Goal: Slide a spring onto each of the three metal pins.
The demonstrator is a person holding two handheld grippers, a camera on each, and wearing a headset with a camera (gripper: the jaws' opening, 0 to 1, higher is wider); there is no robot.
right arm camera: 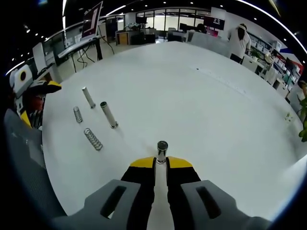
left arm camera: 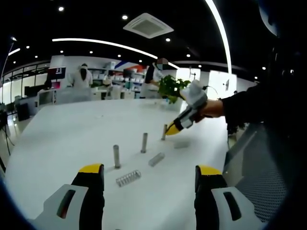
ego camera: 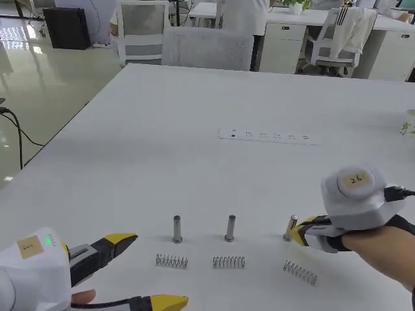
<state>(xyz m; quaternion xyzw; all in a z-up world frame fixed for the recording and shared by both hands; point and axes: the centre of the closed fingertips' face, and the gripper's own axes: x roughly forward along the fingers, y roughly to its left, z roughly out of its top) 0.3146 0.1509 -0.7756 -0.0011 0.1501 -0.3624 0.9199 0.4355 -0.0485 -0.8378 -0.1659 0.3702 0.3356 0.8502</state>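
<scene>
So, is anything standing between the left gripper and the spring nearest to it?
Nothing visible does. The open left gripper faces the nearest spring, with bare table between them. The left pin stands just behind that spring, not in the path.

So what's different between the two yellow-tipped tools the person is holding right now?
The left tool is open, its jaws wide apart, while the right tool is shut. The left tool holds nothing, but the right tool grips the rightmost pin. The left tool sits near the leftmost spring, and the right tool is at the other end of the row. Both have yellow tips and are hand-held.
</scene>
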